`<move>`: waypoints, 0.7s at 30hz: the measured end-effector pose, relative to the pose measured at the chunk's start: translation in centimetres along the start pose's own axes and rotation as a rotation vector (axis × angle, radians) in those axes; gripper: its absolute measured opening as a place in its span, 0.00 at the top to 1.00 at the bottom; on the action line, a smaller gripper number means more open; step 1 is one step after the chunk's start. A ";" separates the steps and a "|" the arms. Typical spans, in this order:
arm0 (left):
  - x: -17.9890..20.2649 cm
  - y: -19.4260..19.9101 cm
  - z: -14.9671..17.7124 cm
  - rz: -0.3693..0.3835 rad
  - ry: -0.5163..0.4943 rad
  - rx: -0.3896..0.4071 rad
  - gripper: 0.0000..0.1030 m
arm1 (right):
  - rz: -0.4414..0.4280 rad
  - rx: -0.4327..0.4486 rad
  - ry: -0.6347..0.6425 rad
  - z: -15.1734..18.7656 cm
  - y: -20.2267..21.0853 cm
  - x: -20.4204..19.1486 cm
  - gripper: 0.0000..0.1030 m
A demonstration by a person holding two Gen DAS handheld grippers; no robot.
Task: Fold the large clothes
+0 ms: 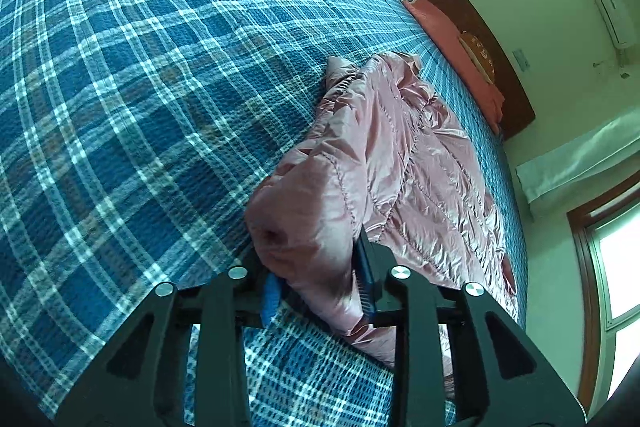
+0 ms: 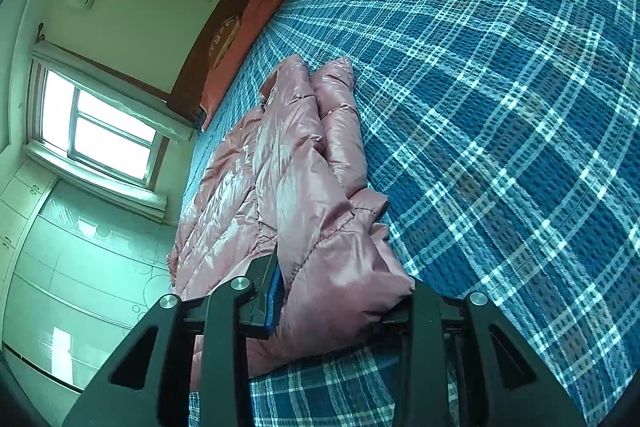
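Both fisheye views sit just behind a hand-held gripper, looking forward and down along its fingers, very close to the bed (image 1: 140,67). The left view faces the jacket (image 1: 380,155) from its left end, the right from its right end. Both share jacket, bed, headboard (image 2: 208,39) and window (image 2: 100,131).

No words to read

The round tan cushion (image 1: 477,55) by the dark brown wooden headboard (image 1: 472,11) has marks, too blurry to read.

bare plaid bedspread (image 1: 140,87) beside puffy jacket (image 1: 400,155), headboard (image 1: 472,39) beyond
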State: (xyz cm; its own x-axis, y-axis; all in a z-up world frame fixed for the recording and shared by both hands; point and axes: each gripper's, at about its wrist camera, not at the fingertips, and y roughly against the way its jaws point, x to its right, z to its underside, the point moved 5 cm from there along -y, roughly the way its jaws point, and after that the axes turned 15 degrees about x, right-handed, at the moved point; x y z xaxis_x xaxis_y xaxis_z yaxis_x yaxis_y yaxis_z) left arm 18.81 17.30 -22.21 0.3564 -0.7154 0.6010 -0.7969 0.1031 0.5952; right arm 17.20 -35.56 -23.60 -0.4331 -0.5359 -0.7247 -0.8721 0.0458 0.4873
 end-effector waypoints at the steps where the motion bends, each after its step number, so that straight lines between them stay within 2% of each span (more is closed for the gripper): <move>1: -0.2 0.2 -0.1 -0.001 -0.002 0.000 0.63 | 0.006 0.004 -0.002 -0.2 0.3 0.4 0.60; 3: -0.9 0.7 -0.5 -0.012 -0.001 0.006 0.57 | 0.014 0.016 -0.010 -0.6 1.1 1.1 0.55; 5: -1.6 1.3 -1.0 -0.014 0.002 0.019 0.54 | 0.022 0.028 -0.019 -1.3 1.9 2.1 0.54; 9: -3.0 2.5 -2.6 -0.048 -0.006 0.066 0.53 | 0.054 0.057 -0.026 -2.6 3.4 3.5 0.53; 12: -4.4 3.2 -4.0 -0.104 -0.013 0.108 0.53 | 0.100 0.092 -0.011 -3.8 4.8 4.1 0.53; 14: -4.6 3.7 -5.0 -0.152 -0.058 0.141 0.53 | 0.133 0.104 0.027 -4.5 5.4 4.0 0.53; 16: -3.9 4.4 -5.8 -0.170 -0.125 0.175 0.53 | 0.163 0.103 0.107 -4.9 5.8 2.7 0.53; 21: 1.6 4.6 -6.4 -0.161 -0.379 0.233 0.53 | 0.190 0.087 0.366 -3.9 5.2 -3.0 0.53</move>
State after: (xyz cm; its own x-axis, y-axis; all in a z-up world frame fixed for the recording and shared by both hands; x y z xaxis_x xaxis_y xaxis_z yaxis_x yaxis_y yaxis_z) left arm 18.83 21.06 -15.14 0.3156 -0.9159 0.2480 -0.8500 -0.1566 0.5030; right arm 14.89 -36.95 -17.00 -0.4924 -0.7743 -0.3975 -0.8072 0.2356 0.5412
